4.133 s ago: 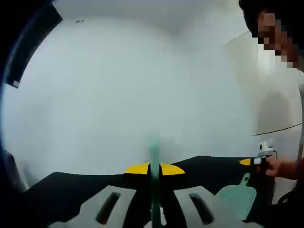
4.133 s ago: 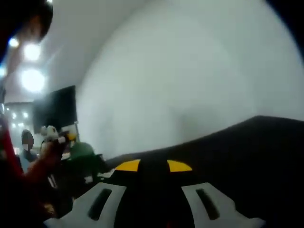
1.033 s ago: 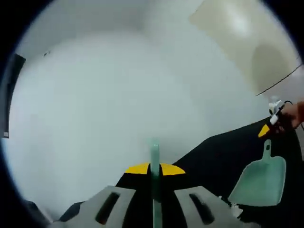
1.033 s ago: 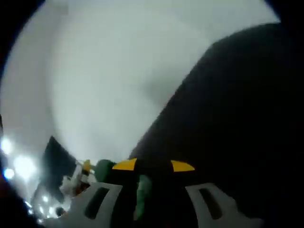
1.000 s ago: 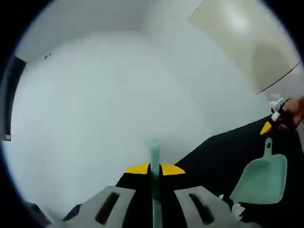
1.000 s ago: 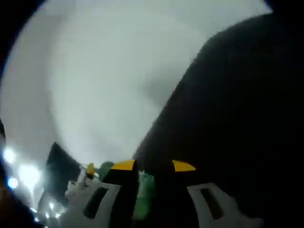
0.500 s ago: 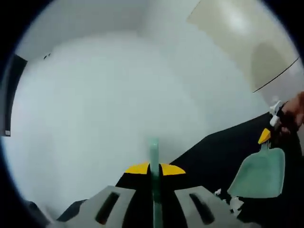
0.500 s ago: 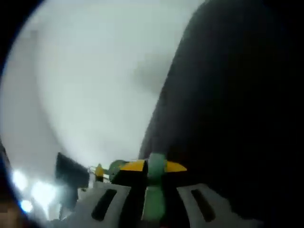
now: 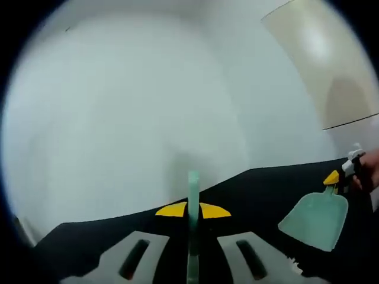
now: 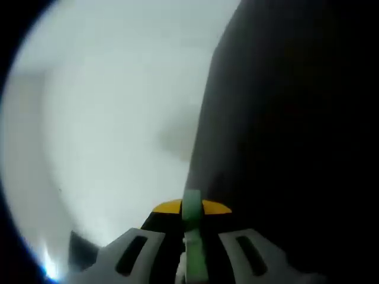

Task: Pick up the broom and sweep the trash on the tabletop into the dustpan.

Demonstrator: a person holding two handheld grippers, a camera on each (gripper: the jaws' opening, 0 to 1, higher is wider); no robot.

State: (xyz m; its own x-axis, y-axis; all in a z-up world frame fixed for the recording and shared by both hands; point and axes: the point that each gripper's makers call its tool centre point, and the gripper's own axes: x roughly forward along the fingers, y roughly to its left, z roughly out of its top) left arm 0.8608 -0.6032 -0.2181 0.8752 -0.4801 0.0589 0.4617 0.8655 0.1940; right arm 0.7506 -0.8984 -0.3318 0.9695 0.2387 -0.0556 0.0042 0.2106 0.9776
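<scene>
My left gripper (image 9: pixel 193 210) is shut on the thin mint-green broom handle (image 9: pixel 193 195), which stands up between its yellow-tipped jaws; the bristles are hidden below. To the right in the left gripper view, the mint-green dustpan (image 9: pixel 314 219) tilts over the black tabletop (image 9: pixel 260 195), with my right gripper (image 9: pixel 333 178) at its handle and a hand (image 9: pixel 370 173) behind it. A few white scraps of trash (image 9: pixel 294 267) lie just below the pan. In the right gripper view, my right gripper (image 10: pixel 192 207) is shut on the dustpan's green handle (image 10: pixel 193 236).
A pale wall (image 9: pixel 130 106) rises behind the table, with a beige panel (image 9: pixel 331 65) at the upper right. The black tabletop (image 10: pixel 284 148) takes up the right half of the right gripper view, beside a white wall (image 10: pixel 112 118).
My right gripper's jaws have come together on the dustpan handle that stood loosely between them. The dustpan now tilts, and both views have rolled.
</scene>
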